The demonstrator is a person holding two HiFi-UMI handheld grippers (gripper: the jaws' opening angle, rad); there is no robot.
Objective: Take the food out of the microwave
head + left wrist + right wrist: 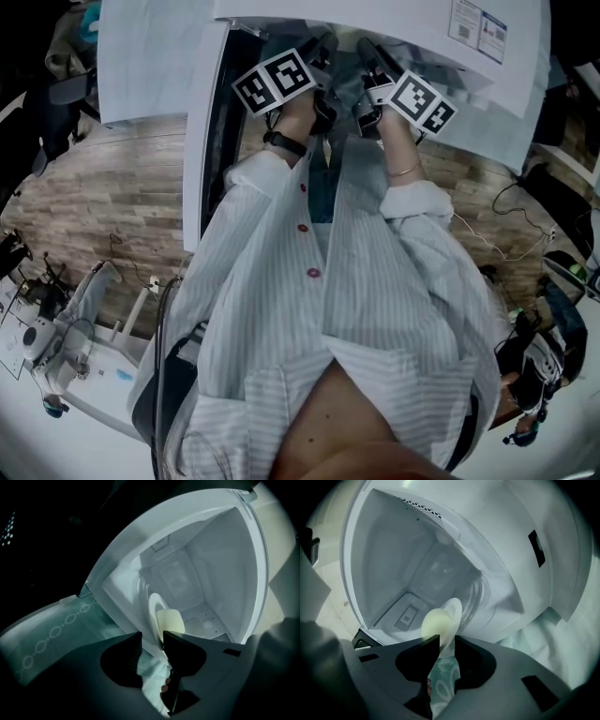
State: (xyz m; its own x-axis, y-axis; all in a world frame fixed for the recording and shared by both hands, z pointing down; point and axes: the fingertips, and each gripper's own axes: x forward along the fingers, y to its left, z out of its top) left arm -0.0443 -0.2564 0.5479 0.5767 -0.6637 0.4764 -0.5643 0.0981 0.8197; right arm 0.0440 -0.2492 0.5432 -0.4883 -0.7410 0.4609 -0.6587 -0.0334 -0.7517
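**A:** What's the count?

**B:** One microwave (225, 564), standing open. One white plate (153, 605) is inside it, with one pale lump of food (171, 620) on the plate. There are two grippers, each carrying a marker block: left cube (274, 80) and right cube (422, 101).

**A:** And how do the jaws stand?

**B:** The right gripper (446, 641) pinches the plate's rim with both jaws. The left gripper (152, 637) has the rim between its jaws, against the jaw on the food's side. I cannot tell if its other pad presses.

**A:** Where is the food from the tools?

**B:** Just beyond the tips of both, lying between the two grippers.

**A:** What does each view show that the others don't?

**B:** Only the head view shows both grippers side by side, the striped shirt (375, 309) with three red buttons, and the wood floor (94, 197). It shows no plate or food. Only the right gripper view shows the glass turntable (477, 595) behind the plate. Both gripper views show a patterned cloth (47, 639) under the jaws.
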